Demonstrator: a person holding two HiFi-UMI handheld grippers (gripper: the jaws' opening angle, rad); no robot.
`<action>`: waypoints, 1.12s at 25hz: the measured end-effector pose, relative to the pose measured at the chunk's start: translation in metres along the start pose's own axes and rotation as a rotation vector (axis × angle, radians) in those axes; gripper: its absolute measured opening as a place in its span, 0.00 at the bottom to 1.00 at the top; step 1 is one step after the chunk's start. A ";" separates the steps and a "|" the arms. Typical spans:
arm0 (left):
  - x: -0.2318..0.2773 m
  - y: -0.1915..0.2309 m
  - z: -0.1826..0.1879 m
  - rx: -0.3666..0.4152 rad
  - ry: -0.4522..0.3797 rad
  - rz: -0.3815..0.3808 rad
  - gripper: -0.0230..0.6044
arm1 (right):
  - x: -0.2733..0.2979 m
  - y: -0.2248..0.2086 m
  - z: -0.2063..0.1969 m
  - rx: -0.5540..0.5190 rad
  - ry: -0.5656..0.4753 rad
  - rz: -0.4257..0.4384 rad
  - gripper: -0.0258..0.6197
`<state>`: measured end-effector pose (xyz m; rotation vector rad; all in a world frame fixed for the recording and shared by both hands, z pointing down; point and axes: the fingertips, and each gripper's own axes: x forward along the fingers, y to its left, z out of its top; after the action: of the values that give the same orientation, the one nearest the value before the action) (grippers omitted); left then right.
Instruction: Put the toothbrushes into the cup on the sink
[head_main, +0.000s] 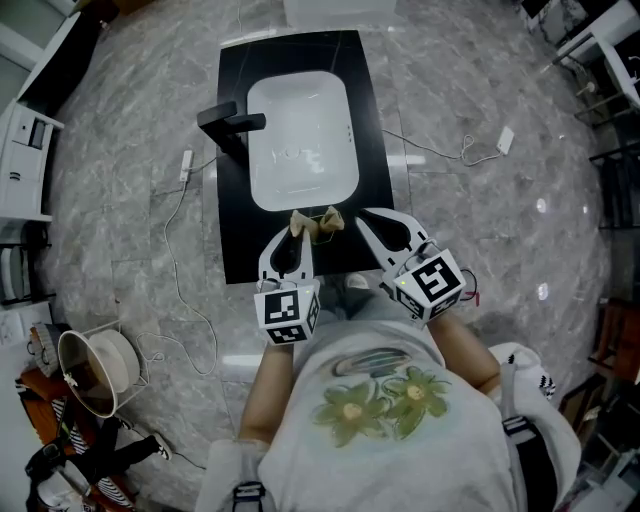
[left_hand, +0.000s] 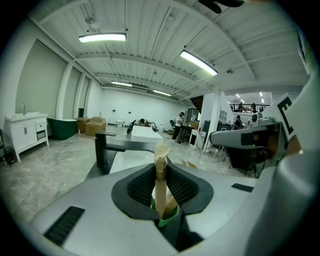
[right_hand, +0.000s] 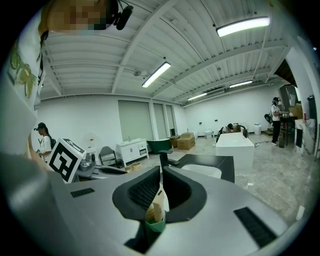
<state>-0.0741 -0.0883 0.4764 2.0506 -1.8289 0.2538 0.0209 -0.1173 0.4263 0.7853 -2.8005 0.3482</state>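
Note:
A tan paper toothbrush packet (head_main: 318, 222) hangs over the near edge of the black counter (head_main: 235, 205), just in front of the white basin (head_main: 300, 130). My left gripper (head_main: 297, 228) is shut on the packet's left end. In the left gripper view the packet shows as an upright tan strip (left_hand: 160, 175) pinched between the dark pads. My right gripper (head_main: 360, 215) is shut on the other end. In the right gripper view the tan card with a green base (right_hand: 156, 205) sits deep between the nearly closed jaws. No view shows a cup.
A black faucet (head_main: 228, 125) stands at the basin's left side. Cables and power strips (head_main: 186, 165) lie on the marble floor around the counter. A white cabinet (head_main: 25, 150) is at the far left and a round white tub (head_main: 95, 365) at the lower left.

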 end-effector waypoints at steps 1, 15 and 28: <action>0.000 0.000 -0.001 0.003 0.002 0.001 0.17 | 0.000 0.000 0.000 0.000 0.001 0.001 0.12; 0.010 0.002 -0.022 0.059 0.060 0.014 0.17 | 0.003 0.003 -0.003 0.001 0.015 0.015 0.12; 0.019 0.001 -0.036 0.085 0.098 0.009 0.17 | 0.005 0.001 -0.008 0.004 0.028 0.020 0.12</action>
<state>-0.0679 -0.0915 0.5167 2.0484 -1.7971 0.4344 0.0177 -0.1162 0.4354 0.7473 -2.7844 0.3661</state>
